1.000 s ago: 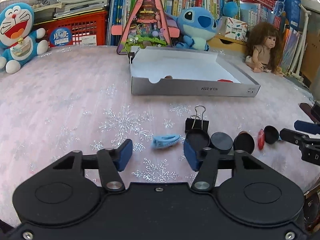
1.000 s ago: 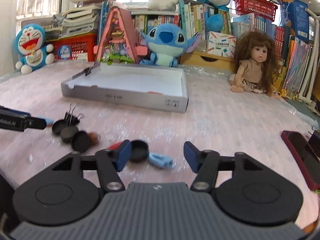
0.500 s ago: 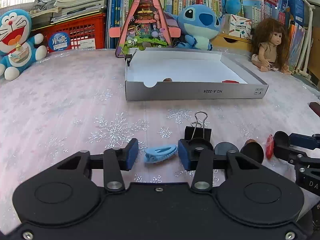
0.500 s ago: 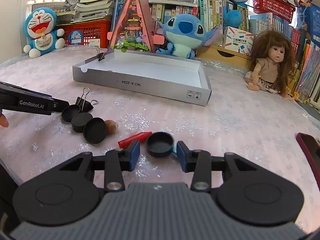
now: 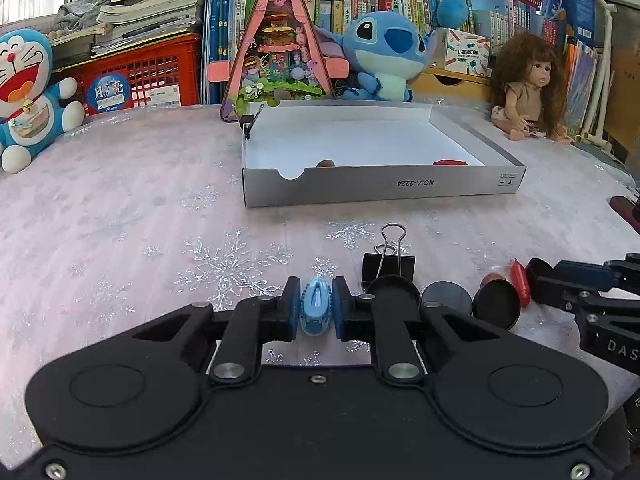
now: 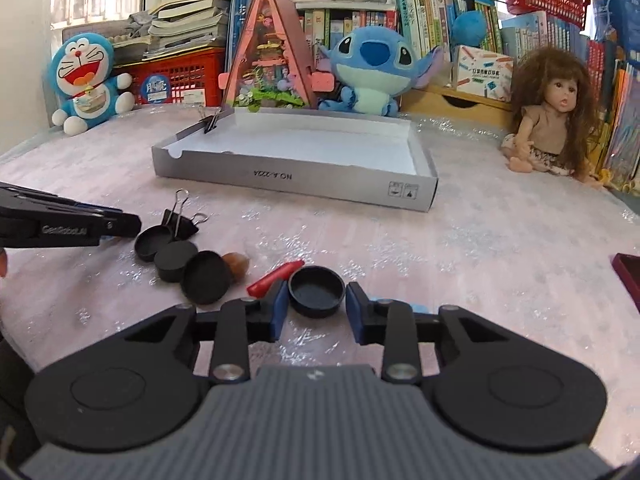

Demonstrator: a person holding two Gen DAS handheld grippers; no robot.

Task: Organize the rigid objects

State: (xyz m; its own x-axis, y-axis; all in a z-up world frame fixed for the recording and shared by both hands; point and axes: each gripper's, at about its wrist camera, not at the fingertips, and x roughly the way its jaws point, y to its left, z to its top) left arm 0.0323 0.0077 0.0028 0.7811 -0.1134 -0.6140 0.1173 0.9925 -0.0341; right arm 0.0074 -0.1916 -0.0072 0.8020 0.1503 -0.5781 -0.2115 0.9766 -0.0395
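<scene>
My left gripper [image 5: 316, 292] is shut on a small blue clip [image 5: 316, 312], held end-on just above the pink tablecloth. The right gripper [image 6: 317, 289] has its jaws closing on a round black cap [image 6: 317, 295], and both pads touch the cap's sides. Beside it lie a red piece [image 6: 274, 278], a brown nut [image 6: 236, 266], three more black caps [image 6: 206, 278] and a black binder clip [image 6: 180, 220]. Further back stands the grey box [image 5: 380, 190], open, with a red piece [image 5: 450, 162] and a brown bit [image 5: 325, 164] inside.
Plush toys, a doll [image 6: 556, 120], a red basket and bookshelves line the table's far edge. A binder clip [image 6: 210, 120] grips the box's back left corner. A dark red item [image 6: 628, 276] lies at the right edge. A bit of blue [image 6: 418, 306] shows behind my right finger.
The left jaws closed on the blue clip, which turned from lying sideways to end-on. The right gripper moved forward over the black cap and its jaws narrowed around it.
</scene>
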